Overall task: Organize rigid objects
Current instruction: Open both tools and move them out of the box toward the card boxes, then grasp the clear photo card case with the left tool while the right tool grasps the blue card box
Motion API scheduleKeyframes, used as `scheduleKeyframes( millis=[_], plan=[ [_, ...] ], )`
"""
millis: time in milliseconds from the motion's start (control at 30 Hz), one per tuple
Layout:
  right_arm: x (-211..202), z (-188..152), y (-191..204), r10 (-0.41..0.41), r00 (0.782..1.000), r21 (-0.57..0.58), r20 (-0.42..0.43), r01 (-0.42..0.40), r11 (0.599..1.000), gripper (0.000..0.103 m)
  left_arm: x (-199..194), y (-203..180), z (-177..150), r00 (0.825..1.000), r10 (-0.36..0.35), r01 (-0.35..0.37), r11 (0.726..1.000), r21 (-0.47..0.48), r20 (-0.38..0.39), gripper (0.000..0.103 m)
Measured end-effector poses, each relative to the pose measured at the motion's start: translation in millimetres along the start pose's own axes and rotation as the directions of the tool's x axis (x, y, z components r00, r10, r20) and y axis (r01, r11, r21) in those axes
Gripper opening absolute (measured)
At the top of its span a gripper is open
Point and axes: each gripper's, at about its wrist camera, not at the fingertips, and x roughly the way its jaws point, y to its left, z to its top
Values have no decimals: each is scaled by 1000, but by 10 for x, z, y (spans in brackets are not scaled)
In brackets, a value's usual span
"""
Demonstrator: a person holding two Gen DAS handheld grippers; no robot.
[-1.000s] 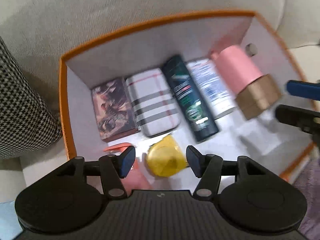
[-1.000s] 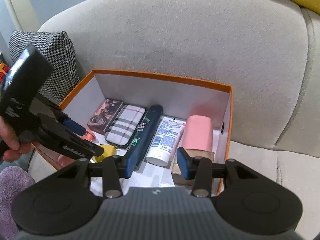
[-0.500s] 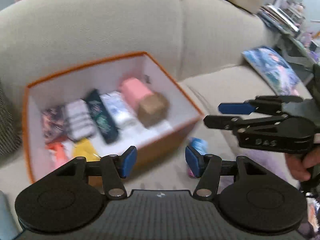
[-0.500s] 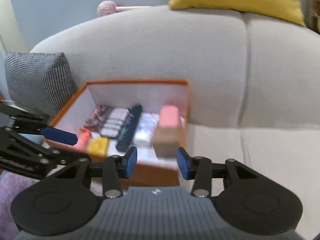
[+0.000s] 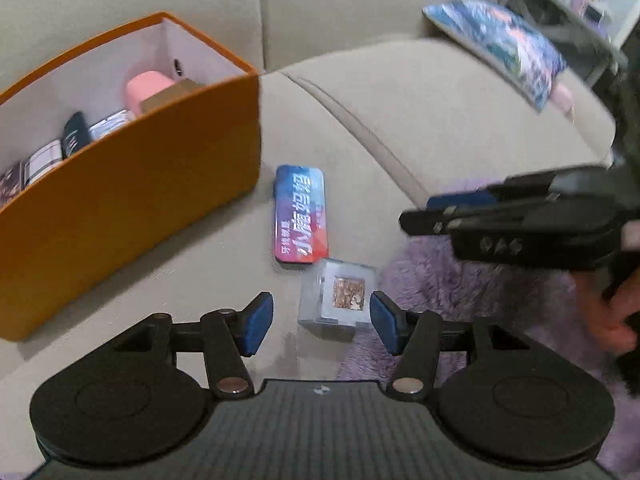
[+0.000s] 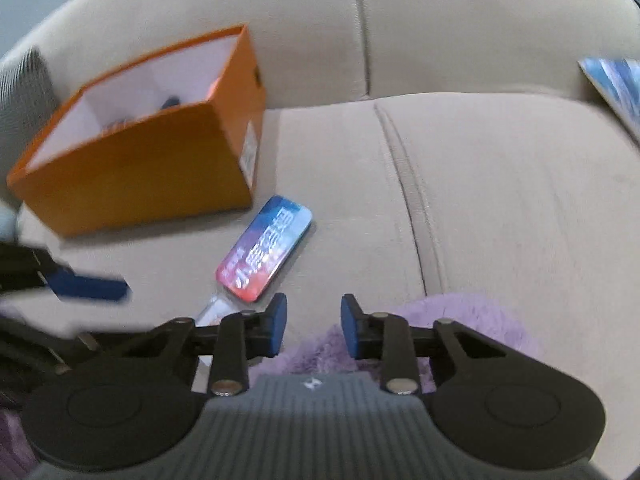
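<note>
Fingers of the left gripper [image 5: 322,322] are spread wide and hold nothing; a small clear cube [image 5: 337,300] with a brownish picture on its face sits on the sofa seat [image 5: 460,120] between the two blue pads, nearer the right one, and whether either pad touches it cannot be told. The right gripper [image 6: 313,330] is also parted, somewhat less widely, and empty; it hovers over the edge of a fluffy purple throw [image 6: 460,320] with nothing between its pads.

By the look of it, most of the sorting is done. The orange box [image 5: 132,184] stands on the seat against the backrest, and several things already lie in it: a pink bottle with a tan cap [image 5: 150,88], a white tube [image 5: 110,123], a dark tube [image 5: 76,134] and a plaid-patterned case [image 5: 42,160], side by side.

Two things remain outside. A flat blue-and-red tin [image 5: 301,216] with white lettering lies on the seat just beside the box's near corner, and the clear cube lies touching or almost touching the tin's near end, at the throw's edge. The left gripper seems lined up to take the cube, though it has not closed; the tin would then be the last piece to go in.
</note>
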Motion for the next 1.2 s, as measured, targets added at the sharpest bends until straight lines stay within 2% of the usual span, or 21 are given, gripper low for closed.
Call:
scheduleKeyframes(
  millis=[67,133,400,500,533,600,667,900,1067,1200],
  plan=[
    [29,-72,-78,17,1000,37,-1,-17,999,32,81,-54,-9,1000,28,-28,999,23,-13,68],
    [41,-152,-118,34,999,50,24,-35,998,31,161,-104,-7,999,19,-18,999,34,-31,72],
    [50,-218,-145,93,994,79,60,-97,992,31,453,-337,-11,994,92,-84,990,110,-66,72],
    [47,-221,-133,97,994,77,59,-102,992,31,512,-390,-12,991,121,-112,984,135,-63,66],
    [85,-193,-111,96,994,74,57,-100,992,31,533,-405,-10,990,128,-118,983,144,-65,60],
    [101,-189,-88,91,994,67,53,-95,993,32,559,-435,-9,989,131,-120,981,154,-66,54],
    [119,-179,-61,84,995,57,46,-87,995,32,555,-451,-5,988,136,-124,980,158,-67,54],
    [207,-68,19,81,997,65,14,-82,995,36,331,-198,-3,994,103,-101,994,40,-43,54],
    [452,117,88,114,993,130,-38,-108,986,36,143,160,25,990,140,-139,986,-89,1,54],
    [761,225,46,159,983,250,-88,-132,959,36,116,399,47,986,167,-164,973,-162,9,54]
  ],
)
